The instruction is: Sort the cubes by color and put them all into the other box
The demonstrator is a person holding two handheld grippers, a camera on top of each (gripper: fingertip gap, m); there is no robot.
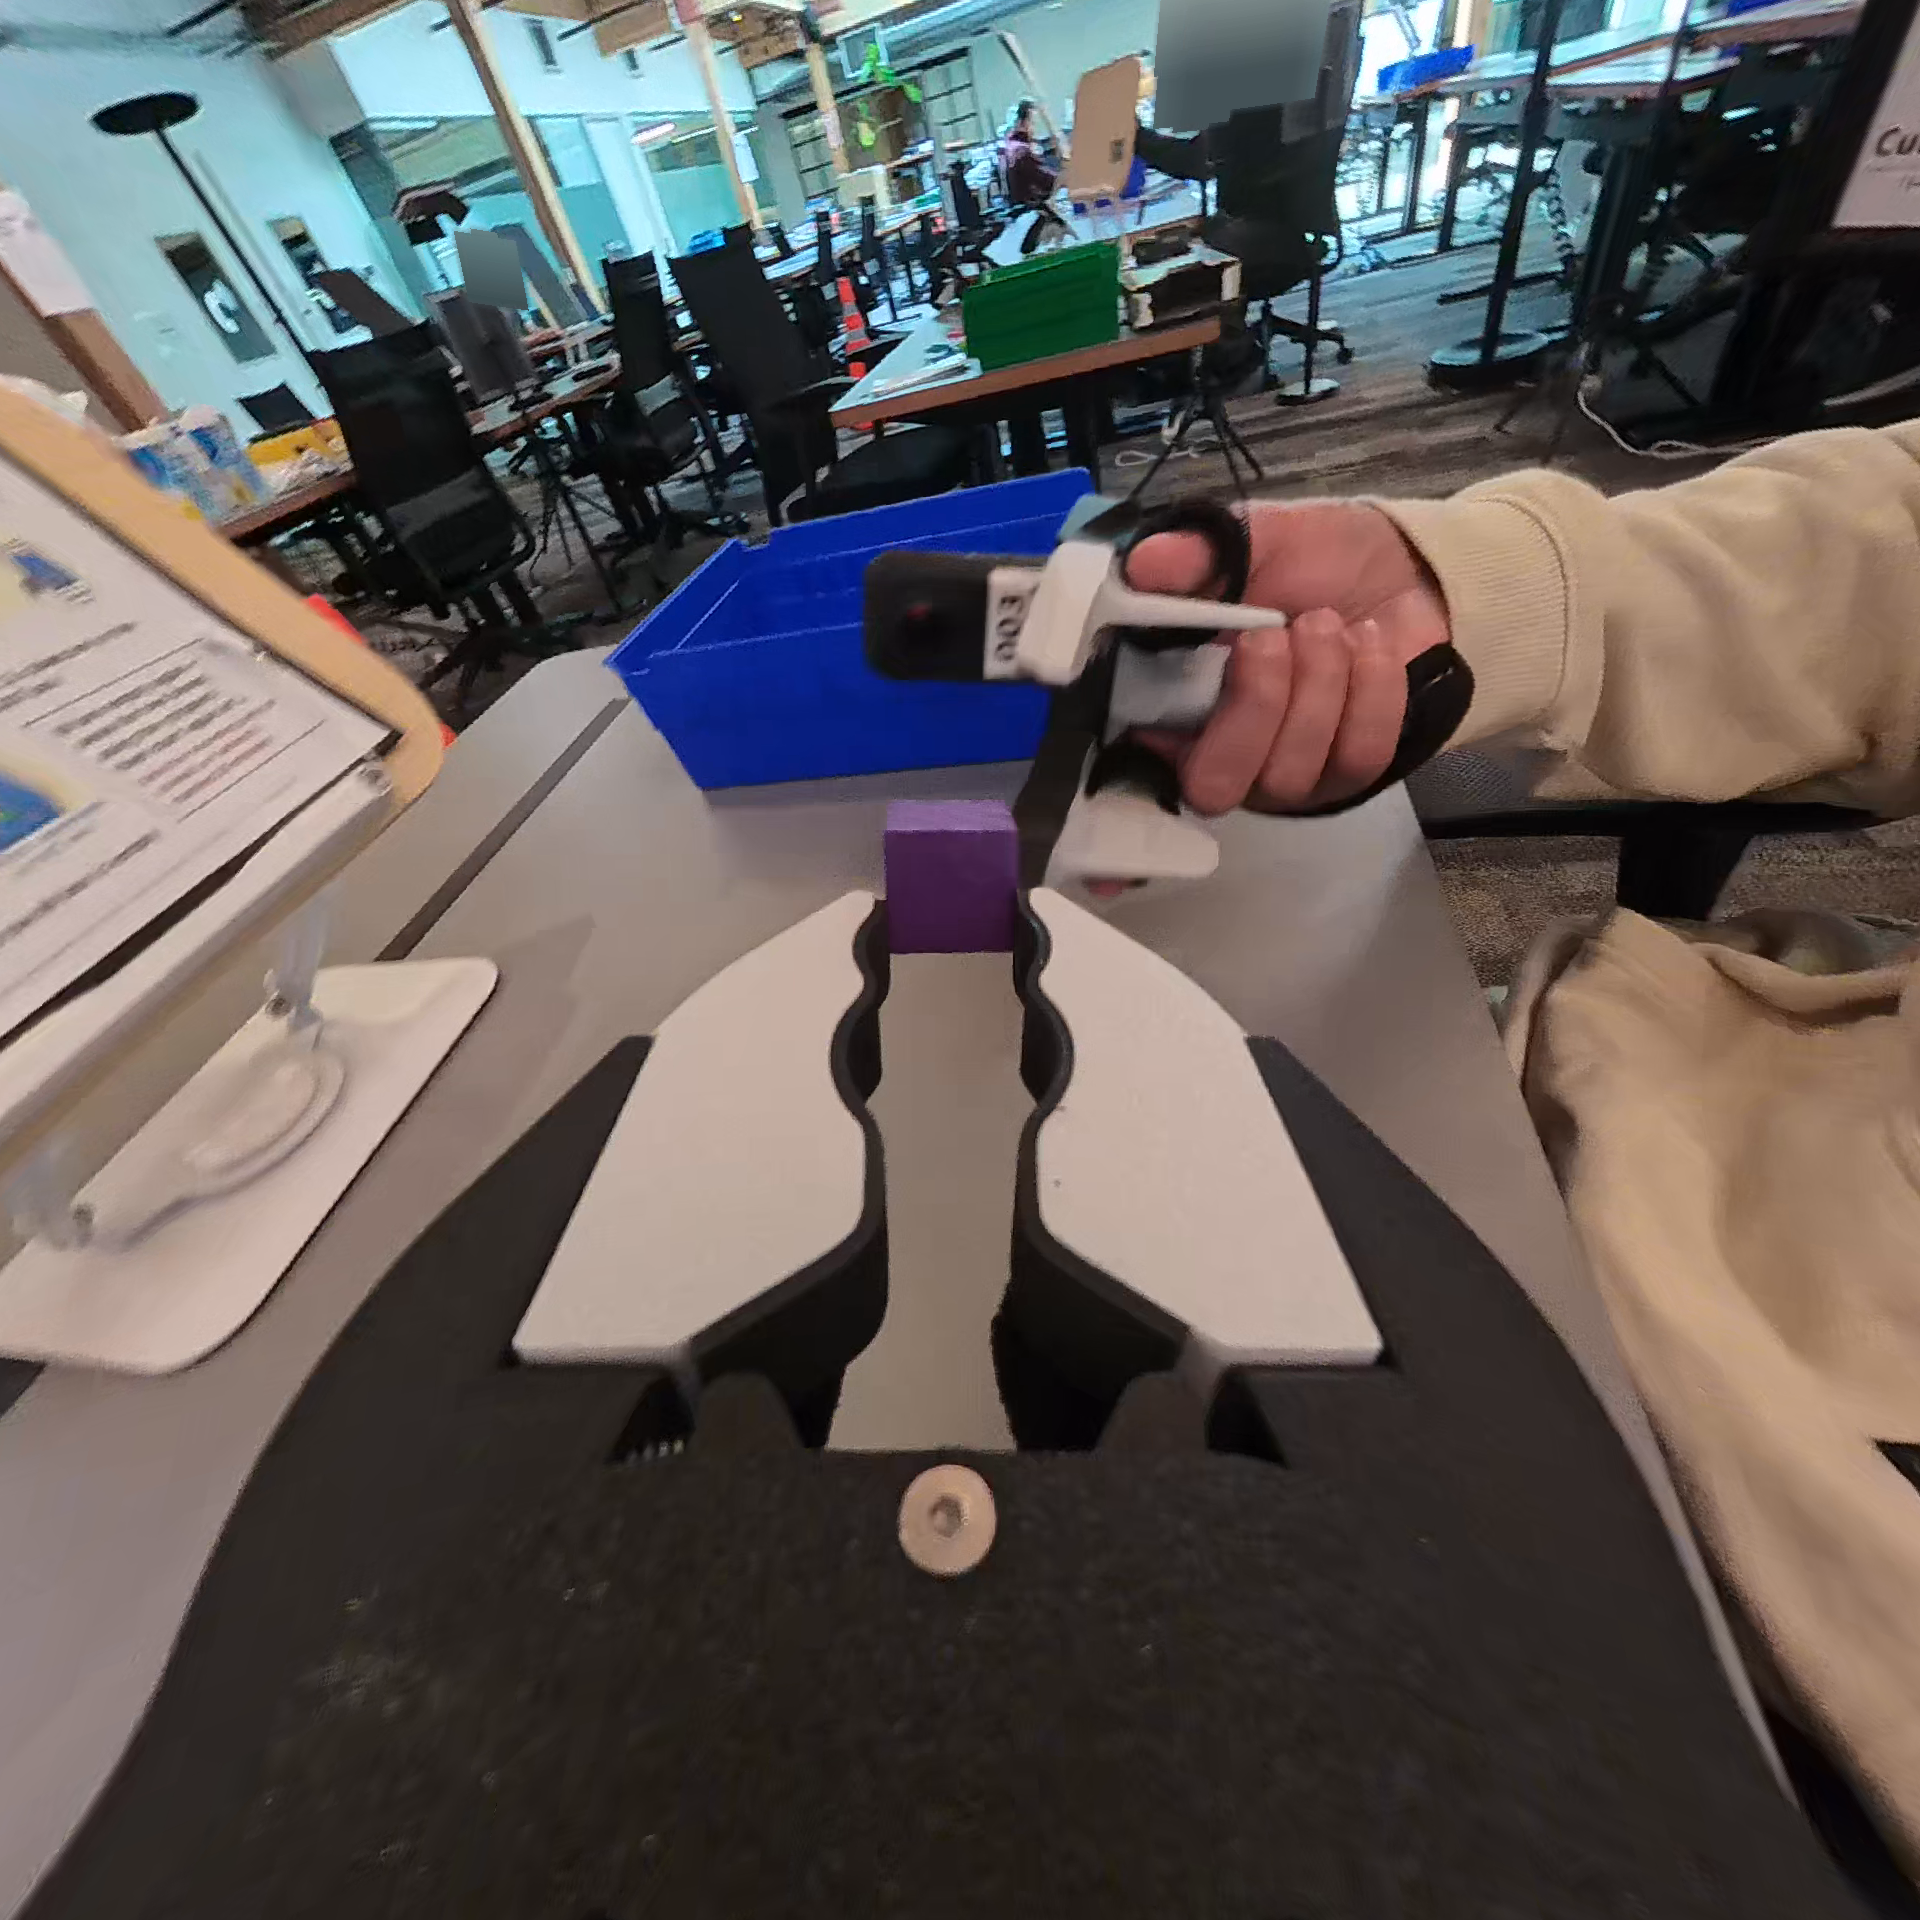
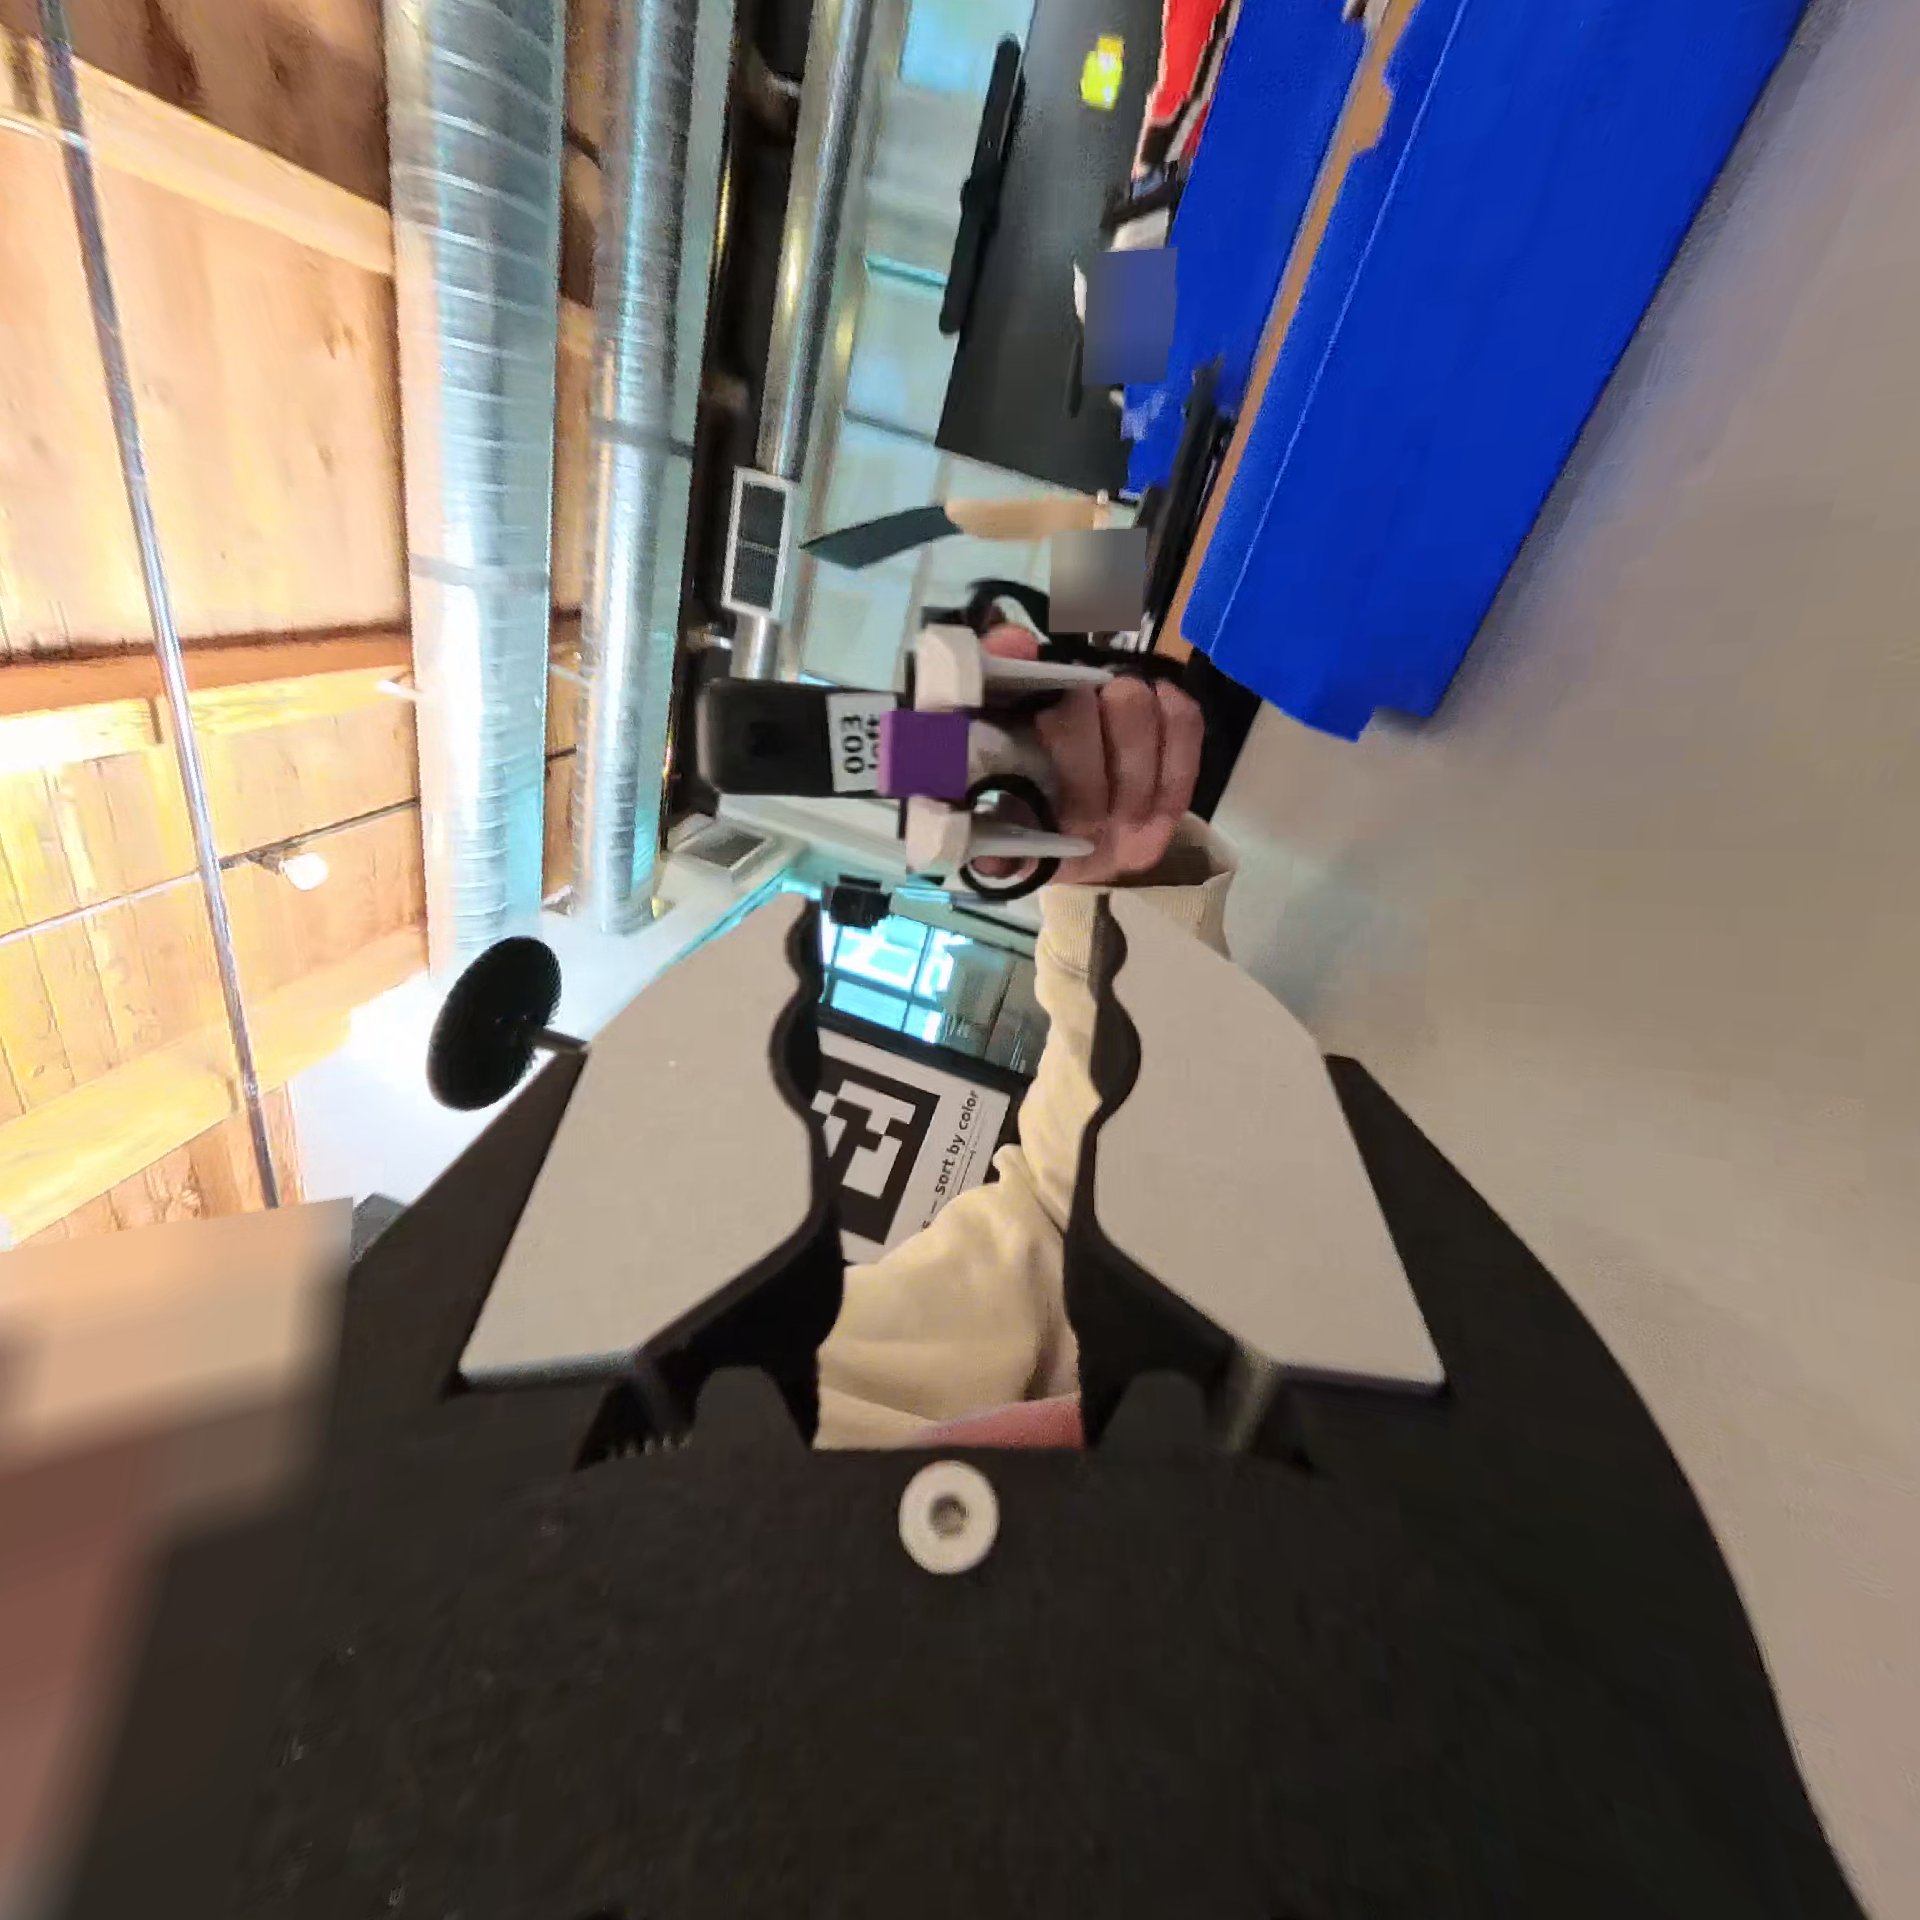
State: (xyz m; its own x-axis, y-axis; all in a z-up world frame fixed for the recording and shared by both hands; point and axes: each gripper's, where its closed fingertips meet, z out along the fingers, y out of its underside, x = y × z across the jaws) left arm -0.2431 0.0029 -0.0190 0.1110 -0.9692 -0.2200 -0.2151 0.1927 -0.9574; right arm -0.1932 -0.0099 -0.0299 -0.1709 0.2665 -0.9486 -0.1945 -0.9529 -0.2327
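One purple cube [image 1: 951,894] is clamped at the very tips of your left gripper [image 1: 952,935], with the jaws closed only as far as the cube's width. It is held clear above the grey table [image 1: 644,894], so it can travel without dragging. Gripping at the tips leaves most of the cube exposed, which should let it drop cleanly when you release it.

Your right gripper [image 2: 956,935] holds nothing: its jaws stand apart with only background between them. It is rolled on its side and faces the left gripper, and in its view the cube [image 2: 923,756] appears between the other tool's fingers.

The blue box [image 1: 790,665] stands at the far end of the table, beyond the cube. Its contents are not visible from here. Judged from this, the carry to the box is under way. A tilted instruction stand [image 1: 187,665] sits to the left.
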